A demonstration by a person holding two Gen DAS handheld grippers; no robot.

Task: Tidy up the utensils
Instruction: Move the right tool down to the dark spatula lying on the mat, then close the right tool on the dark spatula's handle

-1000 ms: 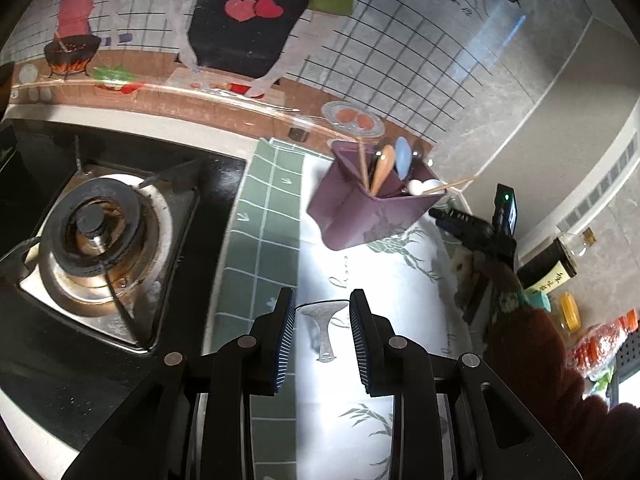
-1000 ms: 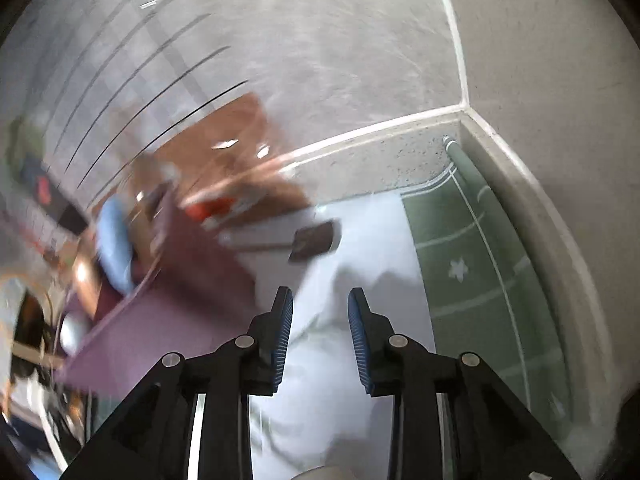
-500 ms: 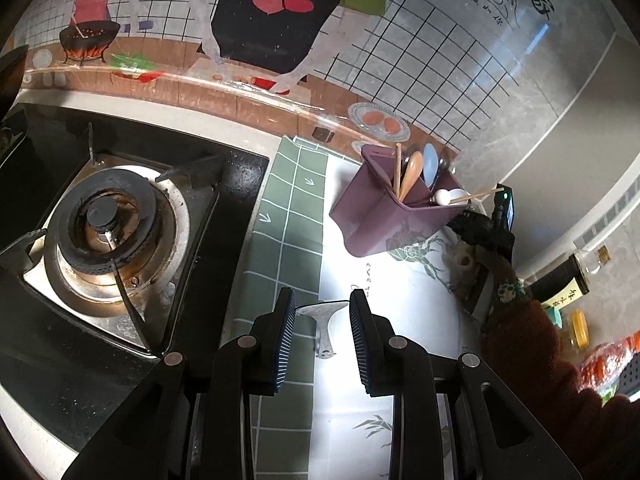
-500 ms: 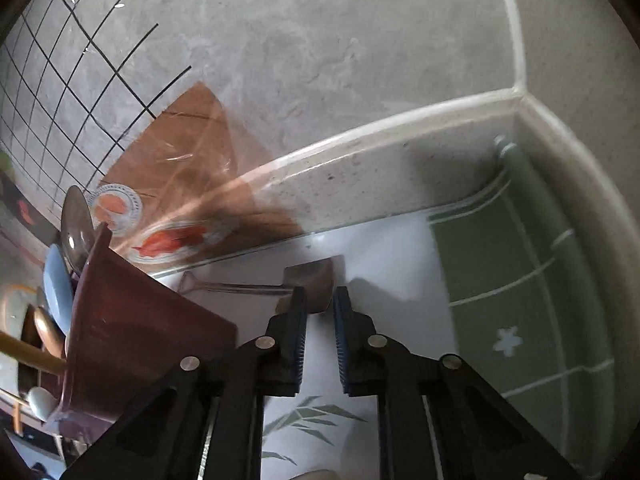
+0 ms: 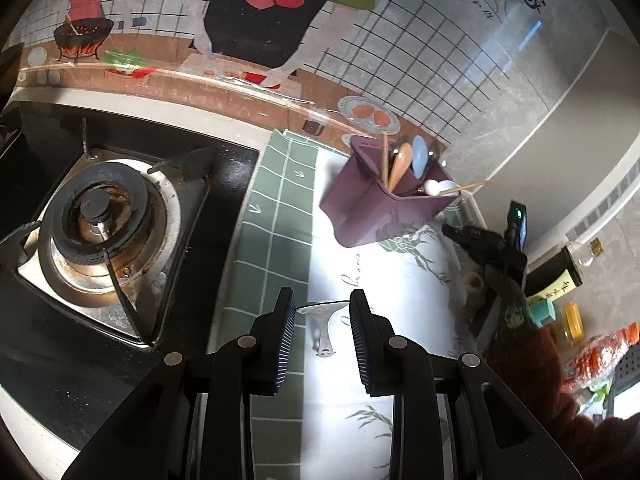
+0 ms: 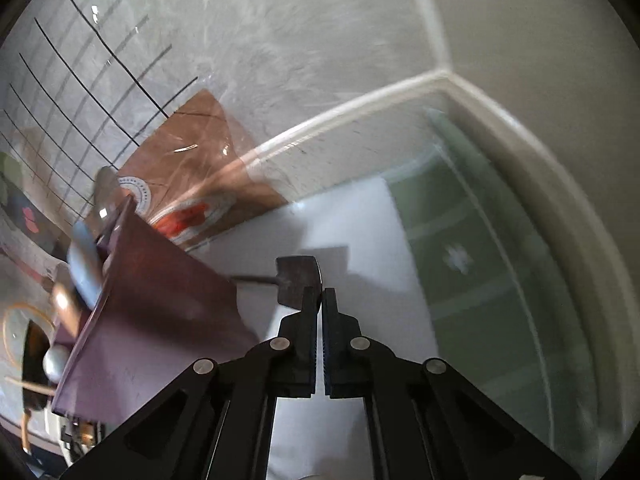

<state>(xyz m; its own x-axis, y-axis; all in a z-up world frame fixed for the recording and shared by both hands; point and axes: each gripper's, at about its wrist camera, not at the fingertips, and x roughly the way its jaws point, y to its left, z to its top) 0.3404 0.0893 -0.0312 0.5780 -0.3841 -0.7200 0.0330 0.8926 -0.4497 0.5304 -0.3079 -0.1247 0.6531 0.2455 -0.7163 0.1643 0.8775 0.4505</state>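
In the left wrist view, the left hand-held gripper (image 5: 322, 312) is hovering over the mat (image 5: 360, 272) on the tabletop, its jaws standing narrow with nothing pressed between the pads. A small metal spatula (image 5: 322, 322) is lying flat on the mat under the gap, blade toward the far edge. Toward the back edge of the tabletop, a purple holder (image 5: 372, 210) is standing on the mat, carrying a wooden spoon (image 5: 400, 164), a blue spoon (image 5: 419, 156), a white spoon (image 5: 436, 187) and chopsticks (image 5: 466, 188). A gas burner (image 5: 98, 216) is sitting off the mat's left edge. The right hand-held gripper (image 5: 460, 236) is reaching in from the right edge, behind the holder (its tips are too dark to read here), with a red sleeve (image 5: 532, 364) behind it.

In the right wrist view, the right hand-held gripper (image 6: 320, 300) is standing with its jaws closed to a sliver, just by the back corner of the tabletop. The dark blade of a turner (image 6: 298, 278) is sitting right at the left fingertip, its thin handle running left behind the holder (image 6: 160, 320); whether the pads are pinching the blade's edge I cannot tell, since the picture is blurred.
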